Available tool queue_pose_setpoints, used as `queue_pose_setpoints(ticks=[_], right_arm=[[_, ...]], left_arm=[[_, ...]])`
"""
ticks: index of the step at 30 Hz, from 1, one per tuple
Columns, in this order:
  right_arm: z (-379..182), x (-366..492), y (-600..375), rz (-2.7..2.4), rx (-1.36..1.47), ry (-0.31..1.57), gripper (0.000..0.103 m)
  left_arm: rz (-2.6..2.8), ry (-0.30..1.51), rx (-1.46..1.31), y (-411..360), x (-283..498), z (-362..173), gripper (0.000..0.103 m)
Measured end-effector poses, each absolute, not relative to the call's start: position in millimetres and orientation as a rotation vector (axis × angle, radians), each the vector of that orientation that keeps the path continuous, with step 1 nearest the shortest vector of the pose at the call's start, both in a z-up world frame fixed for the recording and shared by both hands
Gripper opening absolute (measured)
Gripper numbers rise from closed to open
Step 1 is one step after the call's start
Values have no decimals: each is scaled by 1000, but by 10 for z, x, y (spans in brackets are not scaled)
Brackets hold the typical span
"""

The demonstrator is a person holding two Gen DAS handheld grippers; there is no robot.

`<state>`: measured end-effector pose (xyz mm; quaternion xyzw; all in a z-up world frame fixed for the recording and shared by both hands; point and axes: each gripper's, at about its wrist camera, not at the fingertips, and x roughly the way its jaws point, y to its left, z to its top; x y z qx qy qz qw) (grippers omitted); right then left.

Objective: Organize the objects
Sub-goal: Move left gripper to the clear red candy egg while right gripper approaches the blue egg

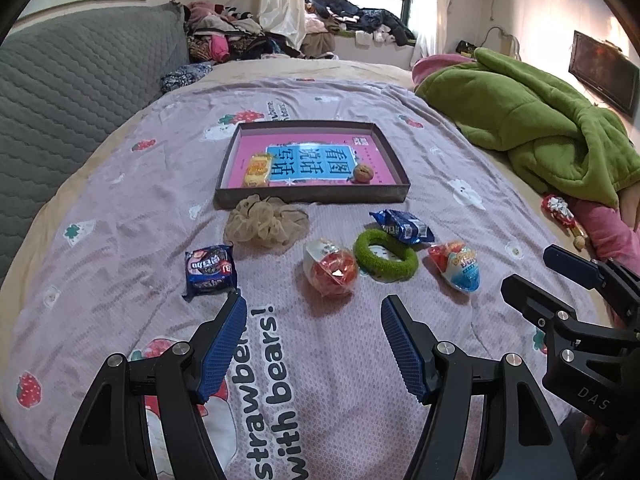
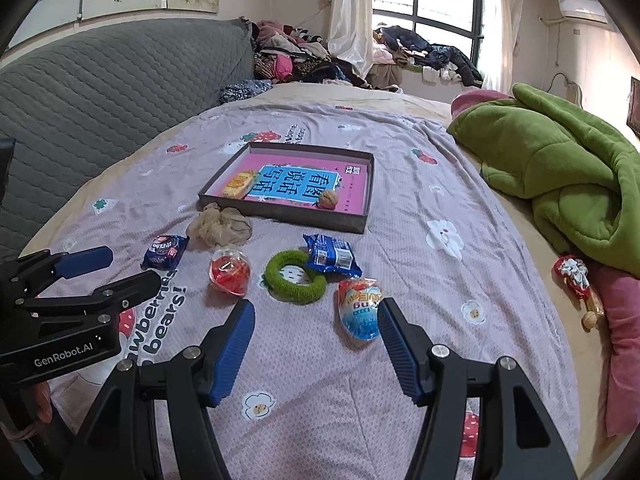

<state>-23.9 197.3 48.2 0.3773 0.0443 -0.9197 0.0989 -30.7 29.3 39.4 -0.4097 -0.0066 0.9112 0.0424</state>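
Your shallow rectangular tray, dark-walled with a glossy pink and blue printed floor, sits in the middle of the bedspread. Inside it lie two things: a yellow crinkly snack packet at its left side and one wrinkled walnut near its front right.

Outside the tray, on the cloth in front of it, you have six loose items. Two are scrunchies: a gauzy beige scrunchie touching the tray's front wall, and a fuzzy green scrunchie, a thick ring. Two are dark blue foil biscuit packets: one just past your left gripper's left fingertip, the other overlapping the green ring's far edge. Two are egg-shaped plastic-wrapped toys: a clear egg with red filling beside the ring, and a red and blue egg just beside your right gripper's right finger.

Your left gripper hangs over bare cloth, jaws spread wide, nothing between them. Your right gripper is likewise apart and empty.

The bedspread is a lilac waffle-textured fabric printed with strawberries and bears. A plush green blanket is heaped at the right.
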Motion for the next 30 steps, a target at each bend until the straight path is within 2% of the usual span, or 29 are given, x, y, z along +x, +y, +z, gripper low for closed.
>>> queue_pose_setpoints(ticks=[30], right_arm=[[12, -365, 2036, -2666, 1277, 91, 63]], left_arm=[[2687, -43, -1372, 403, -422, -35, 71]])
